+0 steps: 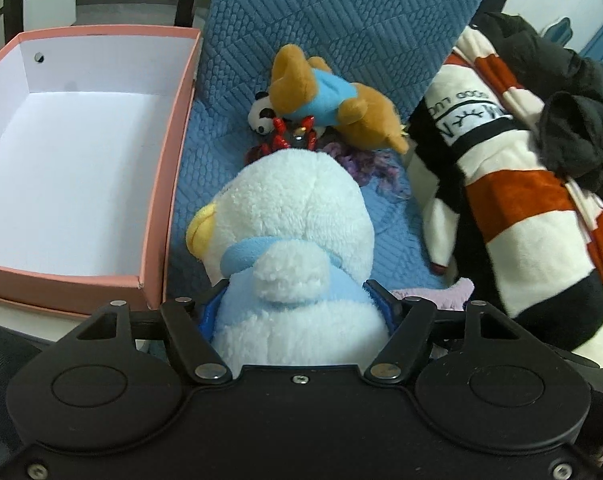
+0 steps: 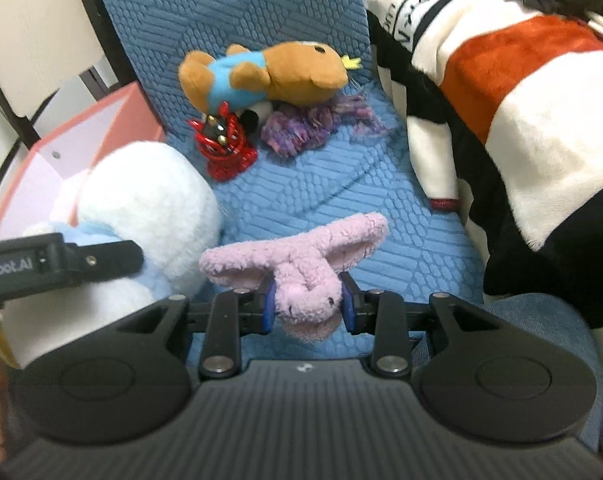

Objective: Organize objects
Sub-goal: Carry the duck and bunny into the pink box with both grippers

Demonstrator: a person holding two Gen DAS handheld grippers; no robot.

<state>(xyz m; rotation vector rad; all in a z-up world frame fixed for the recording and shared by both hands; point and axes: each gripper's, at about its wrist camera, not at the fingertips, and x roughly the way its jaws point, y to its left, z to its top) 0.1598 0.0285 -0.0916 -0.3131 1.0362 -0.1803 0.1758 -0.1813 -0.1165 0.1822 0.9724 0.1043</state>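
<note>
While the left gripper (image 1: 297, 312) has its jaws clenched on the pale blue body of a white plush duck (image 1: 297, 216), the right gripper (image 2: 309, 304) grasps a pink plush toy (image 2: 301, 272) by the head, its jaws pressed to either side. Both toys sit low over a blue quilted cushion (image 2: 333, 200). Just left of the duck stands an open pink box (image 1: 169, 184) with a white inside. Farther back on the cushion a brown plush bear in a blue shirt (image 2: 269, 72) lies across a small panda (image 1: 261, 116), touching a red toy (image 2: 225, 148) and a purple knit piece (image 2: 301, 128). A striped scarf (image 1: 513, 200) is heaped to the right
</note>
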